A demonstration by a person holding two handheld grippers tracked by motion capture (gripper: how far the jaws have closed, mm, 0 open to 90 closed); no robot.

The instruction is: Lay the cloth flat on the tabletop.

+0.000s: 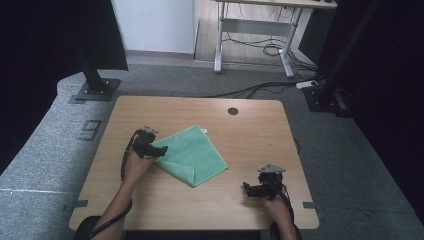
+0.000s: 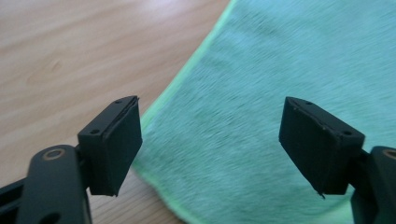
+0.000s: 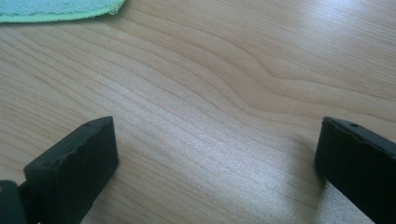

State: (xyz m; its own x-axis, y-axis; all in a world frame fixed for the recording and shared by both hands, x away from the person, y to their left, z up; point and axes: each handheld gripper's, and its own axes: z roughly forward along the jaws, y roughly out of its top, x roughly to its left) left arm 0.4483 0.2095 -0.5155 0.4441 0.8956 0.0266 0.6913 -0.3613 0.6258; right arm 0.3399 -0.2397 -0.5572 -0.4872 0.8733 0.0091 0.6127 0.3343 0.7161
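A light wooden surface (image 1: 250, 145) with rounded corners is seen from above, with a folded green cloth (image 1: 192, 154) laid flat on it, left of centre and turned like a diamond. No container is present on the surface; a small dark round hole (image 1: 233, 111) is set near the far edge.

The left gripper (image 1: 161, 150) is held at the cloth's left corner, its jaws spread wide with nothing pinched between them. In the left gripper view, the cloth's soft nap (image 2: 243, 121) is seen close up beneath the parted jaws, with its bright green hem curving past the left jaw onto bare wood (image 2: 70, 56).

The right gripper (image 1: 248, 189) is held near the front right edge of the surface, well apart from the cloth, and its jaws are likewise spread with nothing between them. In the right gripper view, bare wood grain (image 3: 224, 116) is seen between the jaws, and one corner of the cloth (image 3: 60, 10) is seen at the top left.

Wide open wood is left to the right of the cloth and along the far edge. Beyond the surface, grey carpet (image 1: 165, 80) and a desk frame with trailing cables (image 1: 260, 45) are seen from the high view.
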